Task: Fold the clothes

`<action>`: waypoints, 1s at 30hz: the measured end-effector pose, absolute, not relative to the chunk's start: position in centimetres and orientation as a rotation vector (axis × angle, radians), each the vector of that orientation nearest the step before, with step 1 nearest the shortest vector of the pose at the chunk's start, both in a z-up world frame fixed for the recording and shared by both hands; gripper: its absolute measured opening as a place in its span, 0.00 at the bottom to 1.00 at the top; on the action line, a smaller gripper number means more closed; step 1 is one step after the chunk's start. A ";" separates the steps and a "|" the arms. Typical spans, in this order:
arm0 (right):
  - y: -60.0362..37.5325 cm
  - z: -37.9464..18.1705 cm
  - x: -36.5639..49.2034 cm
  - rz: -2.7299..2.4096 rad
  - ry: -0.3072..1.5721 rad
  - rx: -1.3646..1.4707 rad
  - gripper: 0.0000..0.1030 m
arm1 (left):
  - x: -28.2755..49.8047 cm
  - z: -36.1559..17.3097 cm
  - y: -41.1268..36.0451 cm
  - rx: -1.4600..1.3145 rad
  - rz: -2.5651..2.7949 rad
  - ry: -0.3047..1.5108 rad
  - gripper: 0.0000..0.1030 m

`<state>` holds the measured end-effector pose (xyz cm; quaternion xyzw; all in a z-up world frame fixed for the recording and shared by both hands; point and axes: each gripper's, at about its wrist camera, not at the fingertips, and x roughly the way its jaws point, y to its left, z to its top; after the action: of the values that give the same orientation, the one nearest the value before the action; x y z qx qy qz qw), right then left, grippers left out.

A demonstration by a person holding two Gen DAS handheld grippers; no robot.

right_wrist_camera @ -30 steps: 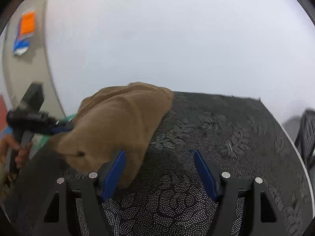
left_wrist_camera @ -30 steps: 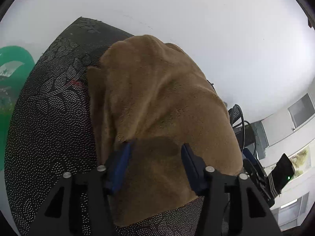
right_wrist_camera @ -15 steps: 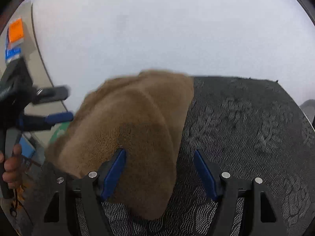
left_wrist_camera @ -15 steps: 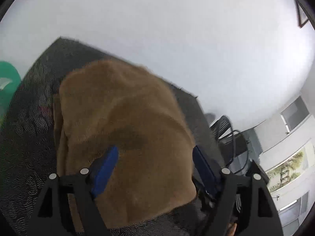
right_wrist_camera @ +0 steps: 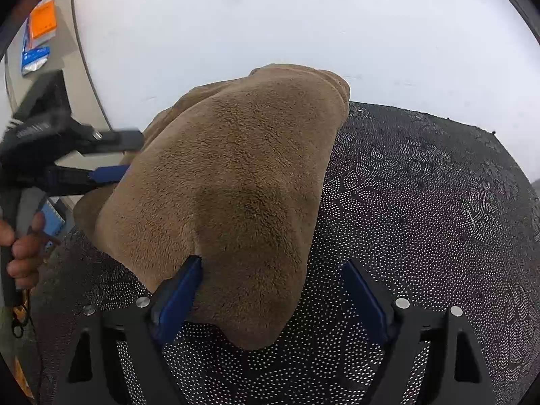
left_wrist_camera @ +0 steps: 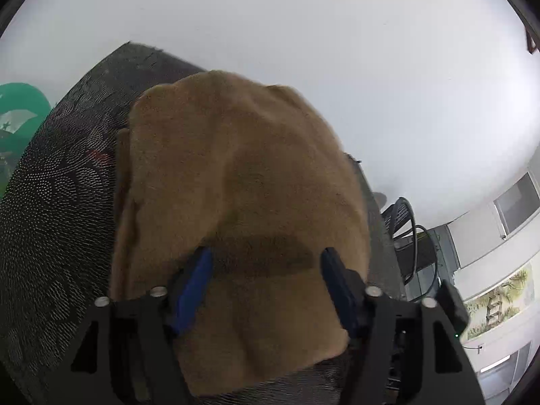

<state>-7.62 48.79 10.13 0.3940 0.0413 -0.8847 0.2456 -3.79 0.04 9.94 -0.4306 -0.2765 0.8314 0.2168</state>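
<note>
Item: brown fleece garment (left_wrist_camera: 236, 209), plush pile, lying folded in a rounded bundle on the black dotted mat (left_wrist_camera: 60, 222) that covers part of a white table (left_wrist_camera: 303, 33). In the right wrist view its near corner reaches toward us over the mat and its far end overhangs the mat's back edge onto the table.

Left gripper (left_wrist_camera: 266, 270): released. Its jaws have just been opening; the blue pads stand on either side of the top layer and the cloth lies under and between them, unpinched. The same gripper shows from the side in the right wrist view, carried by the person's hand (right_wrist_camera: 20, 246).

Right gripper (right_wrist_camera: 280, 290): released, jaws also just opening. The left pad touches the fleece and dents it slightly; the right pad stands over bare mat, apart from the cloth.

Step in hand, as we judge it: letting go after a fold and settling the bundle.

Handling notes:
- We should lift both grippers clear straight away from the cloth, so the pile does not catch on a pad and drag the top layer open.
- The fleece is thick and springy; a light press along the crease should help it stay.
- For any next fold, we should take the near corner through all layers. Whether the edges underneath are aligned we cannot tell, as the top layer hides them.

Also present: green object (left_wrist_camera: 20, 111) at the left; black chair (left_wrist_camera: 405, 222) beyond the mat.
</note>
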 end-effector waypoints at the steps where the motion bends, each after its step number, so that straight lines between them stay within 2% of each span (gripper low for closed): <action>1: 48.8 10.1 -7.8 -2.409 0.119 1.075 0.83 | -3.3 10.6 0.8 -1.165 2.287 -0.765 0.76; 5: 48.6 9.9 -8.2 -2.402 0.126 1.076 0.83 | -1.6 12.7 4.6 -1.083 2.244 -0.629 0.77; 9: 49.0 10.0 -7.8 -2.401 0.095 1.079 0.83 | -1.6 11.6 6.9 -1.157 2.312 -0.440 0.78; 13: 49.3 10.6 -7.9 -2.362 0.091 1.100 0.85 | -2.4 8.3 5.1 -1.205 2.299 -0.520 0.77; 18: 51.4 13.8 -9.3 -2.373 0.070 1.013 0.85 | -1.0 7.8 5.4 -1.172 2.345 -0.370 0.76; 23: 52.9 18.1 -13.6 -2.482 0.080 0.899 0.86 | -0.7 7.9 5.3 -1.136 2.357 -0.386 0.76; 30: 48.9 15.8 -20.8 -2.365 0.136 1.012 0.86 | -0.6 7.8 4.9 -1.107 2.345 -0.397 0.76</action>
<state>-20.78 48.91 15.83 0.3773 0.0508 -0.8816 0.2789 -0.62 4.88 7.80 -0.4080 -0.1464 0.8640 0.2561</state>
